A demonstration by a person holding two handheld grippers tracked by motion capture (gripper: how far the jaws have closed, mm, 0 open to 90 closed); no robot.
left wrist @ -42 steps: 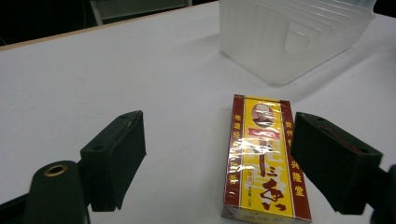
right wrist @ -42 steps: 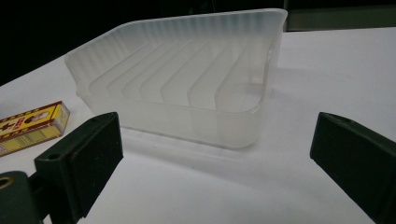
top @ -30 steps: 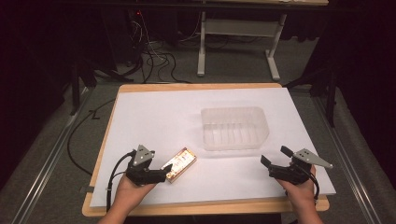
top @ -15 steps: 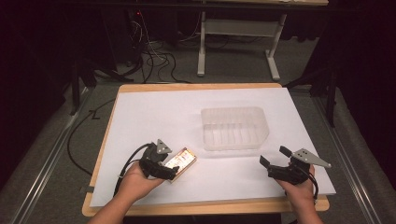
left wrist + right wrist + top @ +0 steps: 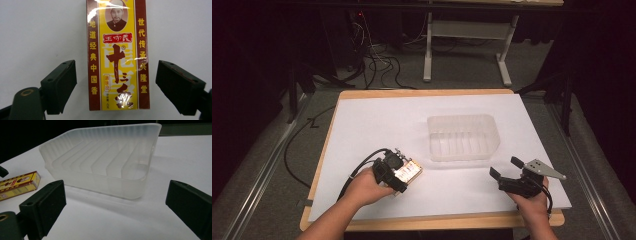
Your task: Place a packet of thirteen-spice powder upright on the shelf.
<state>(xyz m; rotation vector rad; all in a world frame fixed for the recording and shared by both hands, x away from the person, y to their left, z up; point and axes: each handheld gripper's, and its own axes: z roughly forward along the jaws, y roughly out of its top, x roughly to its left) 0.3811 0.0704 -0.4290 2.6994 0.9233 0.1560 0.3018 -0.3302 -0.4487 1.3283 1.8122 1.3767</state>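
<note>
In the high view, the left hand-held gripper point(image 5: 404, 172) sits over a small yellow and dark red box point(image 5: 408, 171) lying flat on the white surface point(image 5: 377, 125), near its front edge and left of the middle. The person's left hand point(image 5: 364, 187) comes in from the bottom. A clear plastic tray point(image 5: 463, 137) stands to the right of the box and farther back, apart from it. The right hand-held gripper point(image 5: 507, 170) rests near the front right corner, in front of the tray, with its jaws spread and nothing between them; the right hand point(image 5: 532, 202) holds it low over the surface.

In the left gripper view, the box point(image 5: 117, 55) lies lengthwise between the two black jaws, printed with Chinese characters and a small portrait at the far end. The jaws stand wide on either side, with a gap of bare surface between each pad and the box's long edges, so nothing is gripped. They have just been opening, with the box between them.

In the right gripper view, the tray point(image 5: 105, 157) is straight ahead, upright, with ribs along its inner floor. The box point(image 5: 18, 183) shows at the left edge, lying flat beside the tray and clear of it. The jaws are wide apart and hold nothing.
</note>
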